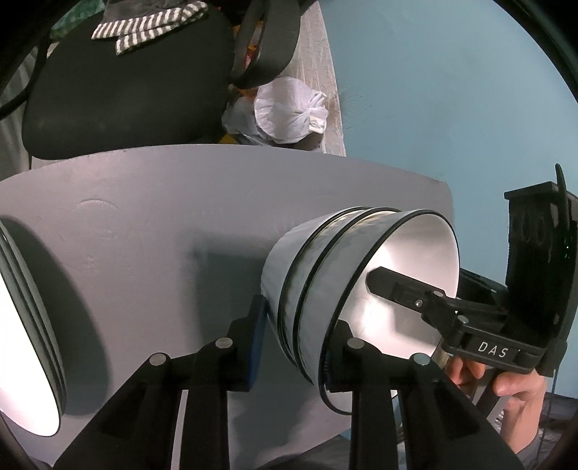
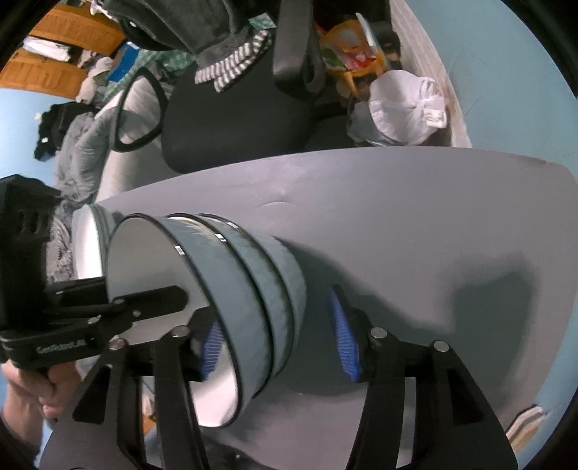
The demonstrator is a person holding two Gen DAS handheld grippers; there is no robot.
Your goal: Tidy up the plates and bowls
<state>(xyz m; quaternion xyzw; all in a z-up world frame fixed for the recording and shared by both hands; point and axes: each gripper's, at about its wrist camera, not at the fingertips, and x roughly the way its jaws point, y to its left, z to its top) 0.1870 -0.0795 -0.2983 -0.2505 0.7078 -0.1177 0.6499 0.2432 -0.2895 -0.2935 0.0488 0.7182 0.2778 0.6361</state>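
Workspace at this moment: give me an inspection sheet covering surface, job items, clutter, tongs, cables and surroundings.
Surface: grey table, bare patches visible.
Job's things: nested stack of bowls tipped on its side above the table; second white stack of dishes at the table's far left edge.
Clutter: nothing seen on the table.
Grippers: left tongs and right tongs both straddle the bowl stack's rims, each with one finger inside the top bowl.
Cables: nothing seen on the table.
Surroundings: black office chair with striped cloth, white plastic bag, blue wall.

plates point(image 1: 21, 325) cut off at left edge, bowl stack point(image 2: 231, 289) motion-blurred
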